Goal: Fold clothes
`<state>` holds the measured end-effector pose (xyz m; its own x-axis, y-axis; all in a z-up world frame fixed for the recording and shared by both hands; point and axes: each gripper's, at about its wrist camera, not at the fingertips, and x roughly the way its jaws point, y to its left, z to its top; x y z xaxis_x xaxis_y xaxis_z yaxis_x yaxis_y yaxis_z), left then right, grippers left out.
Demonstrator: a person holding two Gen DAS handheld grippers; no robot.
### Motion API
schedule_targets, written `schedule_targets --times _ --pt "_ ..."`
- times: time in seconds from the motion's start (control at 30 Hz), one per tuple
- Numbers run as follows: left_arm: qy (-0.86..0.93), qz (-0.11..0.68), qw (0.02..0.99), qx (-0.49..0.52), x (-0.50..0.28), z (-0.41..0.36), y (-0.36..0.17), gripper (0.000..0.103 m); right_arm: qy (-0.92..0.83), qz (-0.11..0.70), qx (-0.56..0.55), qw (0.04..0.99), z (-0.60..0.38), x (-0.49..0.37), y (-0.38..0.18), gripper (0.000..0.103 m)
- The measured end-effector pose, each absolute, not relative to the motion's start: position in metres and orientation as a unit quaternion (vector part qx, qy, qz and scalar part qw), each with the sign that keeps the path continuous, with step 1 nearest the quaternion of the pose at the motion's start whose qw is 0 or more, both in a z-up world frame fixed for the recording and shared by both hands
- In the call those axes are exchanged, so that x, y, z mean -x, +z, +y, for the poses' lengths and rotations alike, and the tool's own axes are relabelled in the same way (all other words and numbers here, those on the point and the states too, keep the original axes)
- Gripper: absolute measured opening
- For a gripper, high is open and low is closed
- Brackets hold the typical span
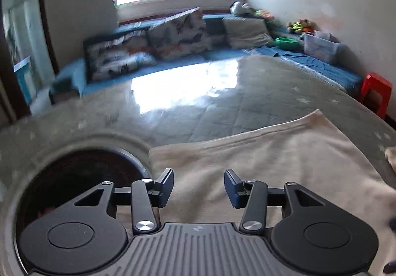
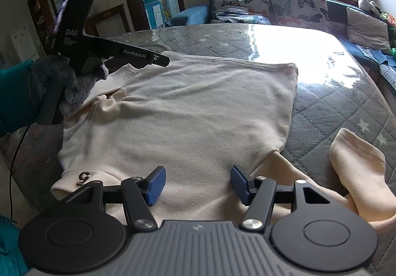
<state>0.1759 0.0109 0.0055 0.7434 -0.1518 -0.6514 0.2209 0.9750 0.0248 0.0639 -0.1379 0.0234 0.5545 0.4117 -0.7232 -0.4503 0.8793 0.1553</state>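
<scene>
The right gripper (image 2: 196, 183) has its jaws open with nothing in them. It hangs just over the near edge of the cream shirt (image 2: 188, 112), with a loose sleeve (image 2: 358, 164) off to its right, so this hand is nearer the sleeve. The left gripper (image 1: 198, 188) also has open, empty jaws, over the shirt's far left part by the collar. The shirt lies flat, stretching away toward the window. It rests on a grey quilted table (image 2: 346, 107). Behind are a sofa (image 2: 269, 11) and pillows.
</scene>
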Motion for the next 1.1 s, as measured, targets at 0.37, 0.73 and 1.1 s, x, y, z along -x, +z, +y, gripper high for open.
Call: schedule_targets --times 0.37,0.73,1.1 --pt "-0.031 0.356 0.933 -0.045 -0.195 0.04 -0.008 0.049 0.242 0.407 0.025 0.88 -0.137 -0.066 0.024 0.06" --pt "-0.049 0.355 0.932 -0.058 -0.142 0.071 0.011 0.047 0.238 0.404 0.027 0.883 -0.135 -0.064 0.022 0.061" --pt "-0.069 0.373 0.923 -0.069 -0.149 0.056 -0.011 0.033 0.23 0.401 0.028 0.886 -0.133 -0.062 0.023 0.061"
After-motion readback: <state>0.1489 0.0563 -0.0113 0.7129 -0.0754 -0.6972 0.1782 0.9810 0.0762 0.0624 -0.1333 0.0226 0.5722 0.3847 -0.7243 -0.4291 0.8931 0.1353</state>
